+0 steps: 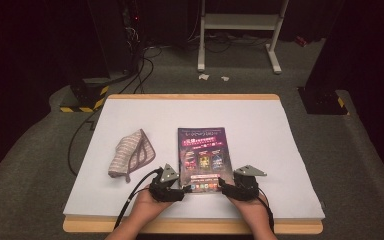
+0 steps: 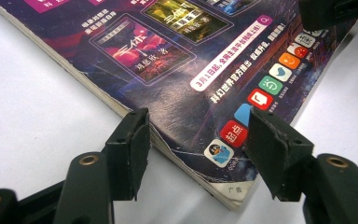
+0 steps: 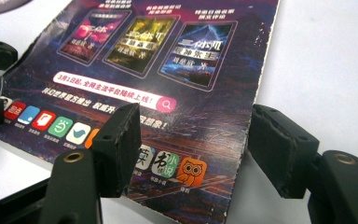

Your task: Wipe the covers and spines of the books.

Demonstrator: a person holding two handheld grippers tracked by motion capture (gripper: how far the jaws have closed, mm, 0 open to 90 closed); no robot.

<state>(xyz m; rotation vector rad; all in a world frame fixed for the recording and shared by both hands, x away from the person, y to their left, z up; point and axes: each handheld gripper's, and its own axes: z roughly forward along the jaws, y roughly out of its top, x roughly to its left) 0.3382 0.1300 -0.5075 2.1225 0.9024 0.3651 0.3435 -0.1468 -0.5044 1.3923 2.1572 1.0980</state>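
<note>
Both your tongs, left tongs [image 1: 179, 191] and right tongs [image 1: 225, 186], sit released at the magazine's [image 1: 202, 152] near corners, nothing gripped yet, the lift all ahead.

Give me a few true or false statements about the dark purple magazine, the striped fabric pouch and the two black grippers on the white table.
1. The dark purple magazine lies closed and flat on the white table. True.
2. The striped fabric pouch lies on top of the magazine. False: it lies beside it, apart.
3. The left gripper stands open at the magazine's near corner. True.
4. The right gripper holds the pouch. False: it stands open at the magazine's other near corner.
</note>
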